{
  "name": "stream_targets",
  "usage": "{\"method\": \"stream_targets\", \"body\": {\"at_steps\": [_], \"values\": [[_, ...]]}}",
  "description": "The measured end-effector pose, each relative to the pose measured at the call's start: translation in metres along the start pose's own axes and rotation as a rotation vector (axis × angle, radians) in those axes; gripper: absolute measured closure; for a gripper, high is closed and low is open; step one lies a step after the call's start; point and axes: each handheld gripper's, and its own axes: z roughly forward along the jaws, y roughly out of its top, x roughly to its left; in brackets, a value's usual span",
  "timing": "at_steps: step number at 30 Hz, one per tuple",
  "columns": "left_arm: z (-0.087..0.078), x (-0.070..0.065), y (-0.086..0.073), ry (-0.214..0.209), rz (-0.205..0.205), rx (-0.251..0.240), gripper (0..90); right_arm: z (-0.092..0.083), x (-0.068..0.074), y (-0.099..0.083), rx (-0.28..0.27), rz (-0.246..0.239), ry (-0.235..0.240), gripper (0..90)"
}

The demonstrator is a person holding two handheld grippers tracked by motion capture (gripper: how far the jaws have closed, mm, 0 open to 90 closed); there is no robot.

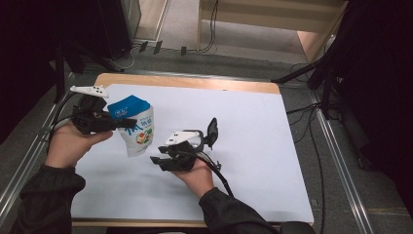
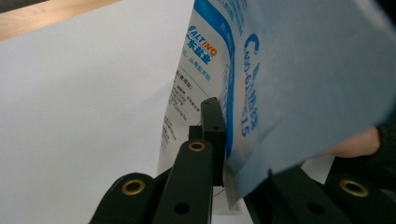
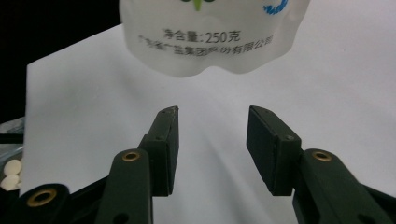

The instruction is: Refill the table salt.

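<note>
I've got the pouch [image 1: 138,127] up off the table [image 1: 253,131] in my left gripper [image 1: 127,122], jaws clamped on its blue top edge, and it hangs down from there over the left part of the white surface, white body with blue and green print facing me. In the left gripper view the pouch [image 2: 261,84] sits right against the lens, its blue panel with white print spreading across the upper right, and my left gripper [image 2: 224,154] pinches the edge where the blue meets the white side panel. My left hand [image 1: 73,144] is wrapped around the handle below. My right gripper [image 1: 158,160] sits lower and just right of the pouch, near its bottom corner, jaws spread apart with nothing between them, my right hand [image 1: 197,178] holding it from underneath. In the right gripper view the gap of the right gripper [image 3: 212,122] is wide, the white table [image 3: 336,93] runs beyond it, and the pouch's rounded bottom [image 3: 210,42] hangs above and ahead of the jaw tips, black print legible, not touching them.
</note>
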Motion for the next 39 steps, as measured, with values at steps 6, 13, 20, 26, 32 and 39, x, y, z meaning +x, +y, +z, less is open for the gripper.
{"method": "stream_targets", "body": {"at_steps": [6, 13, 20, 26, 32, 39], "values": [[-0.005, -0.01, 0.002, -0.026, 0.008, -0.011, 90.0, 0.003, -0.001, 0.003, -0.005, 0.002, -0.016, 55.6], [-0.015, -0.031, 0.005, -0.072, 0.033, -0.02, 90.0, 0.006, 0.005, 0.006, -0.018, -0.003, -0.011, 56.1], [-0.014, -0.037, 0.004, -0.082, 0.034, 0.001, 90.0, 0.007, 0.004, 0.007, -0.037, 0.012, -0.006, 56.0], [-0.011, -0.032, 0.001, -0.063, 0.01, -0.009, 90.0, 0.008, 0.007, 0.006, -0.039, -0.013, 0.004, 58.3], [-0.006, -0.033, 0.002, -0.063, 0.005, -0.02, 90.0, 0.009, 0.013, 0.002, -0.029, -0.035, 0.025, 57.7], [0.004, -0.033, 0.004, -0.075, 0.013, 0.006, 90.0, 0.004, 0.017, -0.008, -0.044, -0.022, 0.019, 54.3]]}}
